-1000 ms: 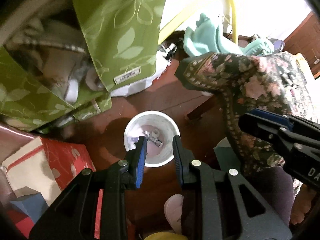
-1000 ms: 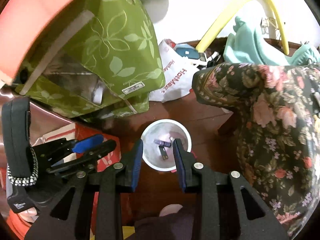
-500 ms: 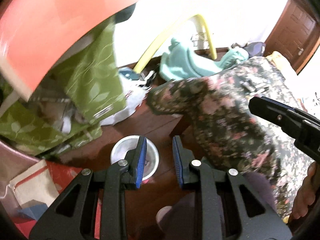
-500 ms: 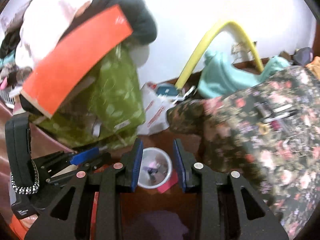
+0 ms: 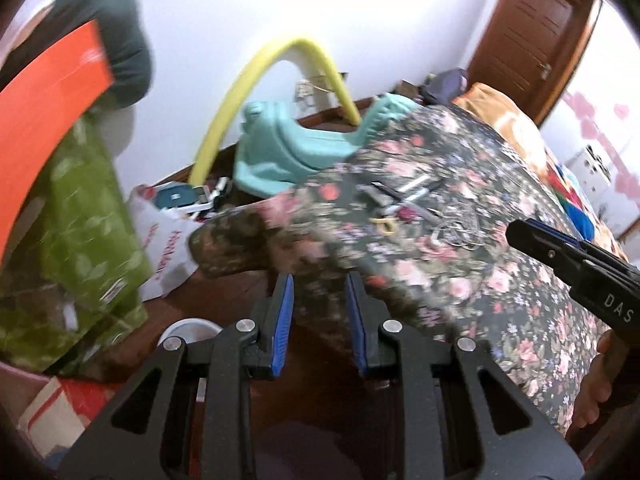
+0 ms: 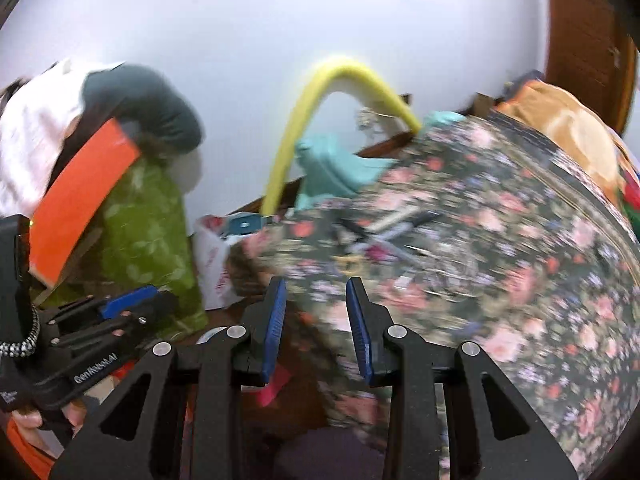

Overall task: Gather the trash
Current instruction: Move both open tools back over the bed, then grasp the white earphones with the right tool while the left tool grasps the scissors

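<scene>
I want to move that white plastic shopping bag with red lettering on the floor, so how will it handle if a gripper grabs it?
The white plastic bag looks thin and crumpled, so probably floppy and likely to sag. It stands open with boxed items poking out on top, so those may spill if it tips. Its film probably slips between pads unless bunched.

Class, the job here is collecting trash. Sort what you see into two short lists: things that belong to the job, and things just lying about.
Belongs to the job:
- white bin on the floor
- small items on the floral cloth
- left tongs, empty
- right tongs, empty

Just lying about:
- yellow hoop
- teal plastic toy
- green leaf-print bag
- white shopping bag
</scene>
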`<state>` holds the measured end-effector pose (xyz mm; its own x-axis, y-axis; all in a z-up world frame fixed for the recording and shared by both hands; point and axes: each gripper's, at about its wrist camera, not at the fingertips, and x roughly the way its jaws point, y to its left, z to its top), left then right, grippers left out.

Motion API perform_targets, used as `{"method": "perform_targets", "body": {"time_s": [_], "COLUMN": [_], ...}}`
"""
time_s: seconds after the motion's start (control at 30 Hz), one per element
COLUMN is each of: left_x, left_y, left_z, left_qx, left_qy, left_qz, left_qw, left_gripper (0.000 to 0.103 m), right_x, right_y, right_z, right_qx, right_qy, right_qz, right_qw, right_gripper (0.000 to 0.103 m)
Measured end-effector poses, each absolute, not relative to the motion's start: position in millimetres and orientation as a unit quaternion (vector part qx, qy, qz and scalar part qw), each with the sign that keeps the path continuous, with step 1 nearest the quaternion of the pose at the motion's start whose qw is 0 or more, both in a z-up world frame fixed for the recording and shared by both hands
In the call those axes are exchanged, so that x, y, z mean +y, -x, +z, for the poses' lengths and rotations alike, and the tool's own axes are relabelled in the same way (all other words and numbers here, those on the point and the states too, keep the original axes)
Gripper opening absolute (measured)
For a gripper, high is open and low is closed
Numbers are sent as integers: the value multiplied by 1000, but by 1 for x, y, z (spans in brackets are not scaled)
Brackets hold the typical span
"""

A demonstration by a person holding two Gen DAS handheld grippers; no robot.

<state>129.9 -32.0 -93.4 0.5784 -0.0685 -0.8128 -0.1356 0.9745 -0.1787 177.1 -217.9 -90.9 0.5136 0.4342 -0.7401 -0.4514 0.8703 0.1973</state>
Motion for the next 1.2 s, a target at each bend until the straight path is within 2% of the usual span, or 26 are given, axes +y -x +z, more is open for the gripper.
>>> {"method": "perform_targets", "body": {"time_s": [0.07, 0.13, 0.23, 0.3, 0.53, 0.93, 1.2], "left_x": [-50, -65, -79, -87, -106, -104, -107], "left_y": [-143, -155, -173, -185, -224, -273, -290], "left_z": [-94, -96, -102, -109, -133, -187, -207], "left_qx": [462, 466, 474, 482, 502, 543, 549], "left_qy": [101, 94, 94, 104, 101, 89, 75], "left_qz": [7, -1, -8, -13, -23, -22, -21], "left_qw": [881, 880, 875, 870, 859, 835, 832], "left_gripper": [30, 37, 46, 49, 49, 49, 49], "right_x": [-244, -264, -292, -305, -329, -291, -291], "right_y": [-185, -191, -202, -213, -247, -307, -332], "right_z": [-92, -93, -97, -103, -134, -190, -215], "right_qx": [428, 430, 431, 441, 476, 524, 529], "right_qy": [0, -9, -22, -27, -49, -22, -29], "right_qz": [236, 223, 195, 182, 169, 197, 171], "right_qw": [873, 875, 880, 879, 862, 828, 831], "right_gripper": [31, 51, 64, 65, 65, 65, 65]}}
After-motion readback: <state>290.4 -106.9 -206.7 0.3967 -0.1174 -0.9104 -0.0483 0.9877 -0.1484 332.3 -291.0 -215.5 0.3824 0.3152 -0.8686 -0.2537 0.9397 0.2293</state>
